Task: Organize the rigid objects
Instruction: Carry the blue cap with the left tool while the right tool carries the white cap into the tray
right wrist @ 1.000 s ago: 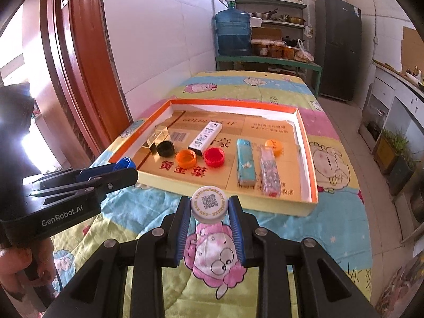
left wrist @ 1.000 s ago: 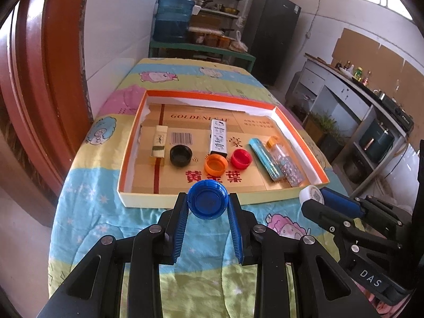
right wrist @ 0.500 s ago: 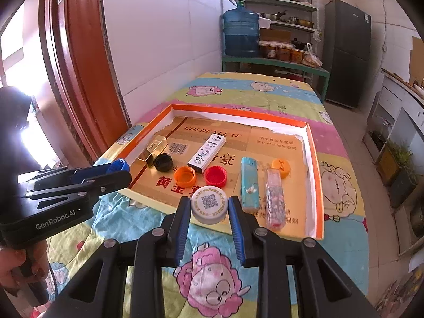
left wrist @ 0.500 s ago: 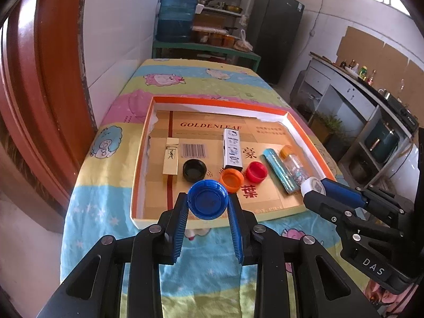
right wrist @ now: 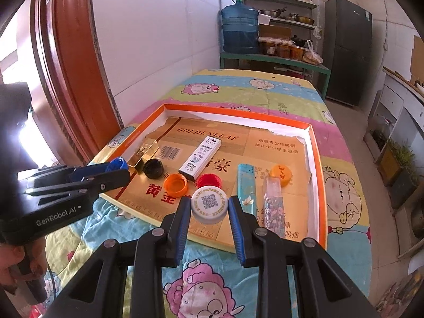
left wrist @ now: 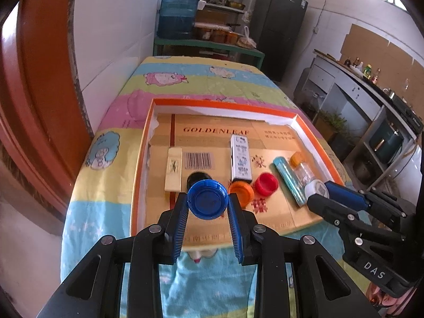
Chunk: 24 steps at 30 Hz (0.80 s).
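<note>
1. gripping a blue bottle cap (left wrist: 208,199), the left tongs (left wrist: 208,206) are clamped on its rim, held over the near edge of the orange-rimmed box lid (left wrist: 137,182).
2. the right tongs (right wrist: 210,208) are clamped on a white cap with a qr code (right wrist: 210,204), also above the lid's near edge, to the right of the left tongs.
3. inside the lid, the near row runs left to right: black cap (right wrist: 153,168), orange cap (right wrist: 175,184), red cap (right wrist: 209,180).
4. right of them lie a light-blue lighter (right wrist: 246,182) and a clear tube with an orange cap (right wrist: 274,204).
5. farther in lie a gold bar (left wrist: 173,168) at left and a white cartoon-printed box (left wrist: 240,157) in the middle.
6. the lid rests on a bench under a cartoon-sheep cloth (right wrist: 238,90).
</note>
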Each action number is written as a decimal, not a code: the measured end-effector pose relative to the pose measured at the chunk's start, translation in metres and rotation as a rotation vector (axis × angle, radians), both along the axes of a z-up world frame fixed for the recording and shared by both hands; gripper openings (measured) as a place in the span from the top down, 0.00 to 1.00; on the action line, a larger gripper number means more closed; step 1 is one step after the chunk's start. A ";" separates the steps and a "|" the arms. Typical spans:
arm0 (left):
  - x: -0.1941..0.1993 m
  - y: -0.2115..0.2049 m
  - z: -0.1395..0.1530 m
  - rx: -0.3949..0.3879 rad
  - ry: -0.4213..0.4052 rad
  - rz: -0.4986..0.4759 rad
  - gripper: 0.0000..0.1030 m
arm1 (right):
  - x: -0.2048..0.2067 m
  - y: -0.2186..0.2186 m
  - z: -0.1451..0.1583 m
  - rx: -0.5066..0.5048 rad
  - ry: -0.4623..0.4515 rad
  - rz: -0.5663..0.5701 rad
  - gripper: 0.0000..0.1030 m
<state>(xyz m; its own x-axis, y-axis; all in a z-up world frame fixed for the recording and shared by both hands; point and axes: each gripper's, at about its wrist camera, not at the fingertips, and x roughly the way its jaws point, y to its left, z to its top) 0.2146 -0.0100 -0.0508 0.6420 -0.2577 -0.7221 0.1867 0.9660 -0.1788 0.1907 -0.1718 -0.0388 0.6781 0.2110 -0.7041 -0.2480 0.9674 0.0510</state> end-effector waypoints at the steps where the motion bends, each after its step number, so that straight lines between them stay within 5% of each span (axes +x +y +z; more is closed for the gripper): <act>1: 0.004 -0.002 0.001 0.004 -0.002 -0.003 0.70 | 0.002 0.000 0.000 0.000 0.000 0.000 0.71; 24: 0.102 -0.030 0.000 0.069 0.028 -0.030 0.70 | 0.102 -0.010 -0.004 -0.049 0.038 0.037 0.71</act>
<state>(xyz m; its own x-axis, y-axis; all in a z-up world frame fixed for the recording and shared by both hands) 0.3170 -0.0401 -0.0511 0.6143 -0.2257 -0.7561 0.2119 0.9702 -0.1174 0.2928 -0.1821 -0.0426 0.6428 0.2000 -0.7394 -0.2820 0.9593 0.0143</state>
